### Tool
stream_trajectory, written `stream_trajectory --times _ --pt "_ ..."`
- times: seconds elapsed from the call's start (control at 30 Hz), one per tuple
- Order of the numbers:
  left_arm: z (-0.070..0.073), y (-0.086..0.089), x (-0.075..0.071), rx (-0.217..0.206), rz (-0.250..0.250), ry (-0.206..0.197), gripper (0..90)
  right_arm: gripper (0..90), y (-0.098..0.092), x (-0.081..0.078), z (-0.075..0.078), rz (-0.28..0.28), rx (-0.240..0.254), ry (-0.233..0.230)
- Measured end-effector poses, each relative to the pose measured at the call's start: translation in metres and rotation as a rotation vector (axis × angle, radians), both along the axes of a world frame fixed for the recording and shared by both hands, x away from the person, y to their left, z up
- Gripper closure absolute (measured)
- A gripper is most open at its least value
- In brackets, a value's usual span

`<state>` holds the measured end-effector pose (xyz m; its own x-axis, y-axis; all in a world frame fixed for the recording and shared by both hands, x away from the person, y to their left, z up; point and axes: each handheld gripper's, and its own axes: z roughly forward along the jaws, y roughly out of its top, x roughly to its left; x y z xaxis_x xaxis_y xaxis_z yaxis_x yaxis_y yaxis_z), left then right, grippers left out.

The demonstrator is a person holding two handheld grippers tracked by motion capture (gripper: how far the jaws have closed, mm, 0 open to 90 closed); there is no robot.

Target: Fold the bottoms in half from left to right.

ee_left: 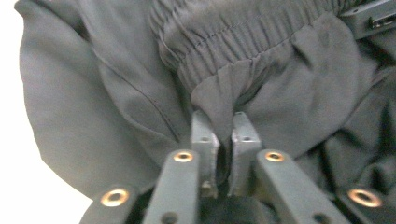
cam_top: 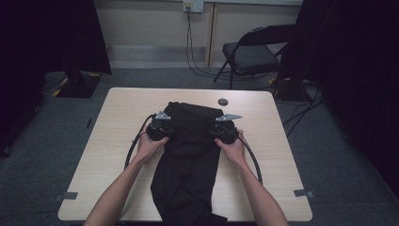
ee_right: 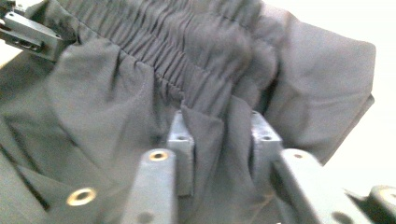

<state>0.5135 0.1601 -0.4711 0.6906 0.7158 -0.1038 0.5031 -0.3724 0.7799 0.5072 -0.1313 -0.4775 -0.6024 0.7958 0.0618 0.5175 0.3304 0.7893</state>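
Black elastic-waist trousers (cam_top: 188,155) pinched at both sides near the waistband, lengthwise on the table (cam_top: 117,122).

Left gripper (ee_left: 219,123) pressed nearly together on a fold of fabric just below the gathered waistband (ee_left: 243,32). Right gripper (ee_right: 219,126) set wider, cloth bunched between the jaws and apparently gripped. Grips placed opposite each other at the garment's edges, judged suited to lifting or folding the waist end evenly. Legs trailing toward the near table edge.

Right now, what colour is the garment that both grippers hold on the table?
Plain black, no pattern; the garment shows best in the high view.
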Motion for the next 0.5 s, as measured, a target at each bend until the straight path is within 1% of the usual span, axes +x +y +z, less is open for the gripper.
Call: stream_trajectory --times 0.03,0.07,0.1,0.13,0.17,0.2,0.23,0.27,0.3,0.33,0.37,0.4,0.43,0.47,0.5 --pt "0.006 0.001 0.000 -0.007 -0.008 -0.006 86.1 73.7 -0.003 -0.002 0.013 -0.013 0.030 -0.039" --pt "0.016 -0.001 -0.002 -0.015 -0.007 -0.033 86.1 73.7 -0.003 -0.002 0.013 -0.013 0.030 -0.039" --pt "0.028 -0.003 -0.003 -0.010 -0.010 -0.055 86.2 74.0 -0.004 -0.003 0.023 -0.017 0.039 -0.069" --pt "0.041 -0.005 -0.004 -0.021 -0.013 -0.083 86.3 74.7 -0.005 -0.004 0.033 -0.024 0.046 -0.100" --pt "0.059 -0.006 -0.005 -0.068 -0.012 -0.115 86.4 75.3 -0.006 -0.004 0.044 -0.035 0.060 -0.119" --pt "0.070 -0.007 -0.006 -0.081 -0.016 -0.136 86.4 75.8 -0.009 -0.002 0.057 -0.043 0.082 -0.141" --pt "0.089 -0.008 -0.008 -0.090 -0.026 -0.166 86.4 76.0 -0.011 -0.002 0.066 -0.050 0.099 -0.155" --pt "0.100 -0.008 -0.010 -0.087 -0.031 -0.193 86.4 76.3 -0.015 -0.001 0.081 -0.053 0.123 -0.182" --pt "0.118 -0.008 -0.014 -0.100 -0.043 -0.224 86.3 76.7 -0.017 -0.001 0.091 -0.052 0.138 -0.196" --pt "0.131 -0.007 -0.019 -0.117 -0.052 -0.248 86.3 77.2 -0.019 -0.003 0.107 -0.044 0.155 -0.223" --pt "0.141 -0.006 -0.023 -0.130 -0.058 -0.266 86.3 77.5 -0.020 -0.005 0.119 -0.037 0.161 -0.247" --pt "0.153 -0.005 -0.030 -0.149 -0.068 -0.284 86.3 77.7 -0.021 -0.008 0.129 -0.028 0.170 -0.265" --pt "0.164 -0.003 -0.039 -0.156 -0.078 -0.312 86.3 77.8 -0.021 -0.014 0.140 -0.018 0.186 -0.287" --pt "0.172 -0.002 -0.048 -0.159 -0.094 -0.334 86.3 77.8 -0.022 -0.020 0.151 -0.009 0.205 -0.298" --pt "0.179 0.000 -0.058 -0.174 -0.114 -0.352 86.3 78.0 -0.022 -0.027 0.161 0.005 0.224 -0.315"
